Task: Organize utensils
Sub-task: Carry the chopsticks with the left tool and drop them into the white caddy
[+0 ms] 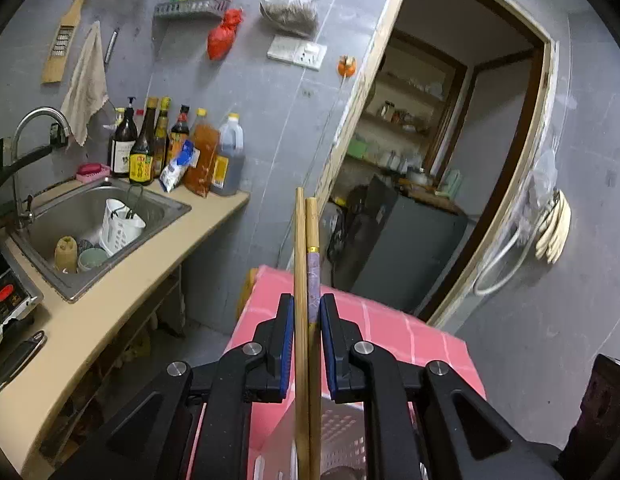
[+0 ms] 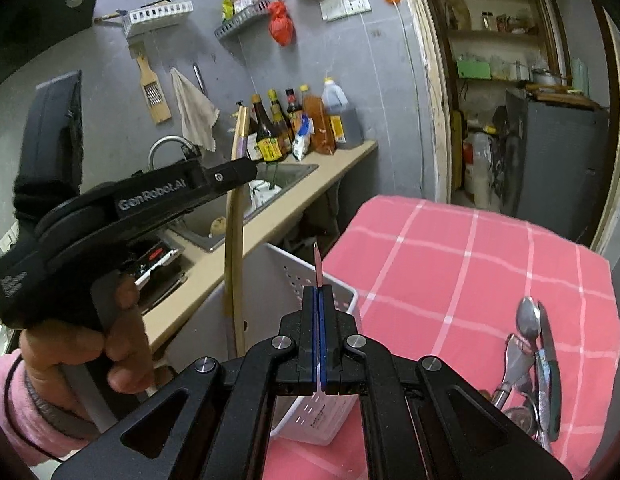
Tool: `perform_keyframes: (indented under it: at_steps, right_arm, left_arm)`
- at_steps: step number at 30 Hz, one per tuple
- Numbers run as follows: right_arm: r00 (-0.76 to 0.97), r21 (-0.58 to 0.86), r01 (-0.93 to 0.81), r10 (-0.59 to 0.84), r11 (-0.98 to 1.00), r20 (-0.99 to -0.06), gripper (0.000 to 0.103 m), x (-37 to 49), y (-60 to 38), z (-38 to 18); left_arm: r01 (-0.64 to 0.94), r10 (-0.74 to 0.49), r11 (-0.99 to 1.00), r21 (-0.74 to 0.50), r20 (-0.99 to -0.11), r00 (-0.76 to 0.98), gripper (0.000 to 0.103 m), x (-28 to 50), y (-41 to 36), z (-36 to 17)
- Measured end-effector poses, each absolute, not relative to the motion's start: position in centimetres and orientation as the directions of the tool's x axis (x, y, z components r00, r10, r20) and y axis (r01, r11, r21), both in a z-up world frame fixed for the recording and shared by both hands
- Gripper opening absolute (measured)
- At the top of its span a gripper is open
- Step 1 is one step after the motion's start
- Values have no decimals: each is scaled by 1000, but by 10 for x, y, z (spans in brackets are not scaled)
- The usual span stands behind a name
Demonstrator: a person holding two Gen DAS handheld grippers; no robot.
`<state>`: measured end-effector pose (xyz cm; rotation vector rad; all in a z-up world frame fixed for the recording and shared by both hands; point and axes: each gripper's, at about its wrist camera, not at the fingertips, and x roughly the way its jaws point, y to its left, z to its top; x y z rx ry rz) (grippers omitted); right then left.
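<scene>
Two chopsticks [image 1: 307, 280] stood upright, clamped between the nearly closed left gripper [image 1: 308, 312], above the white basket [image 2: 306, 280] on the pink cloth [image 2: 450, 260]. Beside that basket, the right gripper [image 2: 319, 300] pinched a thin blade-like utensil [image 2: 318, 266]; spoons [image 2: 526, 332] lay right of it.

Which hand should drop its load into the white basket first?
Left, probably. Its hand-held gripper grips two chopsticks whose lower ends already hang over the basket. The right hand-held gripper pinches a thin flat utensil, also near it.
</scene>
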<state>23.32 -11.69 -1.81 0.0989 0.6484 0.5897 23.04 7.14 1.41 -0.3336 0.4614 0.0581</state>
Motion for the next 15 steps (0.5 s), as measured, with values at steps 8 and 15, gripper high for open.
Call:
perform_keyframes:
  at_steps: [8, 15]
  right_arm:
    - [616, 295, -465, 544, 835, -569, 3, 237, -113, -27]
    - [644, 310, -445, 541, 840, -541, 3, 229, -122, -22]
  left_arm:
    - [-132, -63, 933, -336, -511, 857, 13, 227, 73, -1]
    - [-140, -89, 910, -390, -515, 852, 41, 215, 81, -3]
